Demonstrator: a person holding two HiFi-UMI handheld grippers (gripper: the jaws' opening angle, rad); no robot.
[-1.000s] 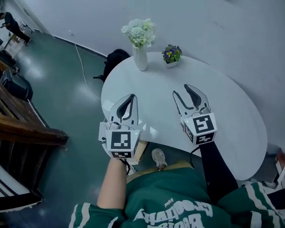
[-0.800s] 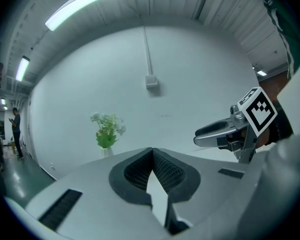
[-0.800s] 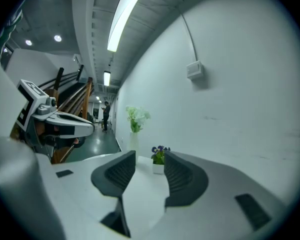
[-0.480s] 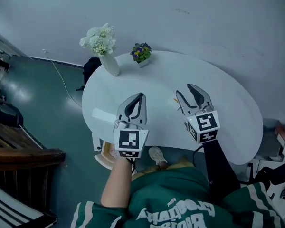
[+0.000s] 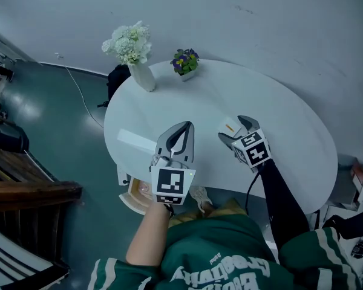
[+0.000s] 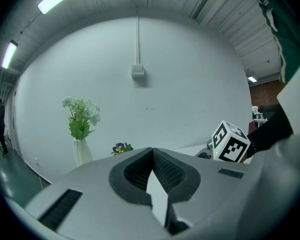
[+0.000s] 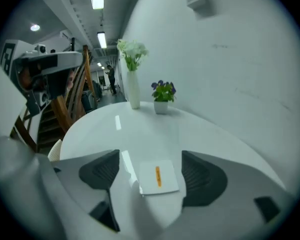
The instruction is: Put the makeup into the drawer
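The makeup is a flat white box with an orange stripe (image 5: 232,126), lying on the round white table (image 5: 187,101). My right gripper (image 5: 234,129) is tipped down over it. Its jaws are opening and stand either side of the box (image 7: 158,177) without pressing on it. My left gripper (image 5: 184,127) hovers over the table's near edge, jaws closed together with nothing between them; in its own view the tips (image 6: 152,151) meet. Below the table's near-left edge a beige, white-rimmed thing (image 5: 133,195) sticks out; I cannot tell whether it is the drawer.
A white vase of pale flowers (image 5: 139,71) and a small pot of purple flowers (image 5: 185,62) stand at the table's far side. A black bag (image 5: 116,77) and a cable lie on the green floor. Wooden stairs (image 5: 24,186) are at the left.
My right gripper has dropped down to the table and its jaws have spread wide around the white box. My left gripper has shifted slightly right and stays closed.
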